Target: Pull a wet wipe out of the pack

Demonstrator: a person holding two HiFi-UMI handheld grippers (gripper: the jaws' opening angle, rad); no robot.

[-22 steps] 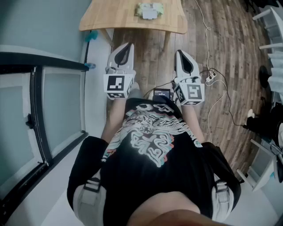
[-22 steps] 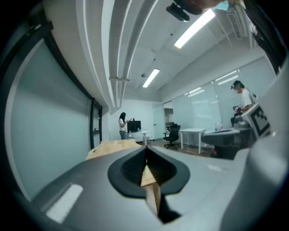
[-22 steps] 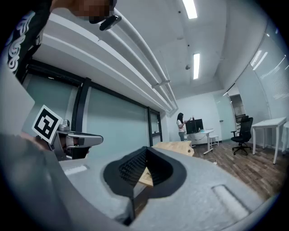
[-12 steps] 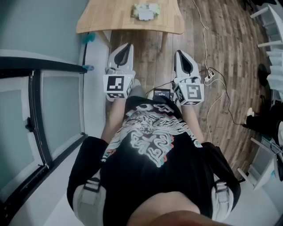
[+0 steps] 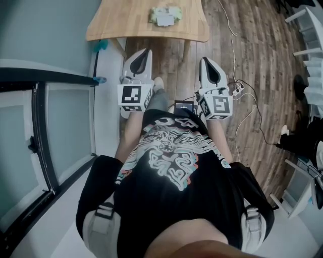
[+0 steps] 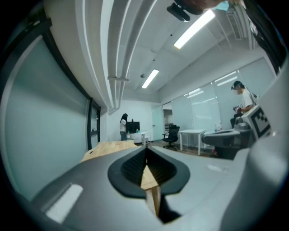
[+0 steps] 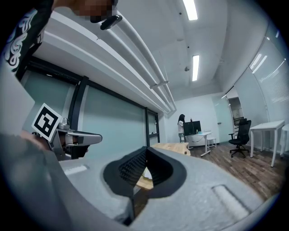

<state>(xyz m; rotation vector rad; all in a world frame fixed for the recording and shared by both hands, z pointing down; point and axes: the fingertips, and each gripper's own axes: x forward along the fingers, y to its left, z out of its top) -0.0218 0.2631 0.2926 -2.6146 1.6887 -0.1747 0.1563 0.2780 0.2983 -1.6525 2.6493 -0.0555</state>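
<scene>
The wet wipe pack [image 5: 164, 15], pale green with a white lid, lies on the wooden table [image 5: 126, 20] at the top of the head view. Both grippers are held level in front of the person's body, well short of the table. My left gripper [image 5: 146, 51] is shut, its ribbed pads meeting with nothing between them [image 6: 145, 149]. My right gripper [image 5: 205, 60] also has its pads together and empty [image 7: 145, 149]. The table's edge [image 6: 113, 146] shows beyond the left jaws and again beyond the right ones [image 7: 174, 146].
A black-framed glass partition [image 5: 45, 126] runs along the left. Cables and a power strip [image 5: 239, 88] lie on the wooden floor at right, with white furniture [image 5: 310, 30] at the right edge. A distant person [image 6: 123, 127] stands at a desk.
The table and pack have drifted slightly left in the head view, and a shoe now shows between the grippers. Both grippers stay shut in the same place.
</scene>
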